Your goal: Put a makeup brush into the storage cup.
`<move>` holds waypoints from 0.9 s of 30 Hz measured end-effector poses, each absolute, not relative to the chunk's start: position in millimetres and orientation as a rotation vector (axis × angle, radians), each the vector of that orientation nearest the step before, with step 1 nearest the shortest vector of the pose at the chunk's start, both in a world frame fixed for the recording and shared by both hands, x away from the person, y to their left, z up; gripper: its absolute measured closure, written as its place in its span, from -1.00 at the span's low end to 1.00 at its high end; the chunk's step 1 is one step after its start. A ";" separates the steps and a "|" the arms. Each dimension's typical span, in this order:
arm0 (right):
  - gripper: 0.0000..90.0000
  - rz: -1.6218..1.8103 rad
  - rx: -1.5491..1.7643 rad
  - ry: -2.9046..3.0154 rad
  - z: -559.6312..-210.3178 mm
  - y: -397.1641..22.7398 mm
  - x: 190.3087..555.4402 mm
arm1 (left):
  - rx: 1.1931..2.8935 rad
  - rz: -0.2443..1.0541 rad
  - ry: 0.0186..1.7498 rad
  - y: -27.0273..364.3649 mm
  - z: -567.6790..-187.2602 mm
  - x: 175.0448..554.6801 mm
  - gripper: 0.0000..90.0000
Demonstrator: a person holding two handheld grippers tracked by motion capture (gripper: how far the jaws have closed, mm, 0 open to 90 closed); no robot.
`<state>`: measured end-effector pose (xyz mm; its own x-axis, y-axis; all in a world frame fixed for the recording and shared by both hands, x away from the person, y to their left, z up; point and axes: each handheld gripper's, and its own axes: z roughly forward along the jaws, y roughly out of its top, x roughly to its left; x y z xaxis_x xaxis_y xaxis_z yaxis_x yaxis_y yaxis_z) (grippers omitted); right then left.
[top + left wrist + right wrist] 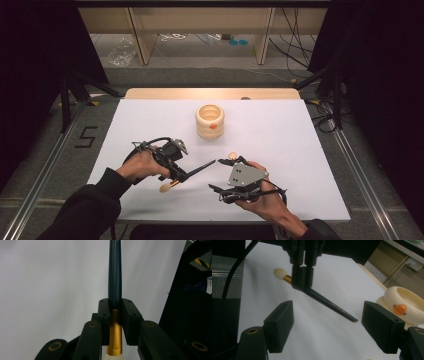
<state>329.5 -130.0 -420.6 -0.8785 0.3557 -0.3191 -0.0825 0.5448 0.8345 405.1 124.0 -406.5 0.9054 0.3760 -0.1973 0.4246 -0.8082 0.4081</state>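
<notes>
Tongs (186, 176) in your left hand are clamped on the makeup brush (196, 171) right at its metal collar, where the gold ferrule (114, 332) meets the dark handle (115, 272). Gripping there looks deliberate: it leaves the whole long handle free and pointing rightward toward your other hand, with the bristle head (165, 188) sticking out behind, on the near-left side. The brush hangs near the middle of the white surface (280, 135), tilted, handle tip higher than the head as far as the high view shows.

Your right tongs (220, 175) stand wide apart with nothing between them, lined up on either side of the handle tip (352, 319) but apart from it. That reads like a handover being set up, or a second grip, though which one I can't tell.

Brush details: slim tapered handle in very dark blue, faint lettering too small to read, shiny gold ferrule, and a rounded cream bristle head (279, 273). Beyond it, toward the far side, sits a cream ringed holder (210, 121) with a small orange button, well apart from both tongs.
</notes>
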 end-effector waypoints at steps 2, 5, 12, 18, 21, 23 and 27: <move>-0.39 1.277 0.195 2.341 -419.6 -126.2 330.5 | 2.613 -0.150 0.580 124.2 -406.1 404.9 0.74; -0.37 1.254 0.155 2.341 -418.5 -121.2 331.9 | 2.609 -0.150 0.579 124.3 -404.4 404.5 0.74; -0.29 1.181 0.039 2.359 -415.6 -111.3 331.3 | 2.574 -0.180 0.605 120.5 -399.7 400.1 0.74; -0.23 1.143 -0.018 2.375 -416.7 -106.4 331.8 | 2.622 -0.209 0.574 117.6 -399.7 398.8 0.74; -0.20 1.104 -0.065 2.376 -418.0 -102.8 331.8 | 2.621 -0.220 0.573 115.2 -399.8 397.5 0.74; -0.18 1.067 -0.090 2.386 -419.4 -101.1 331.7 | 2.627 -0.226 0.556 113.6 -399.1 396.9 0.74; -0.13 1.016 -0.154 2.404 -422.2 -98.6 332.5 | 2.624 -0.230 0.553 110.3 -398.0 394.1 0.74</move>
<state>332.5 -98.6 -422.2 -0.8575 0.0944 -0.5058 -0.2969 0.7121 0.6362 394.1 110.3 -398.0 0.9058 0.3438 -0.2478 0.4181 -0.8201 0.3905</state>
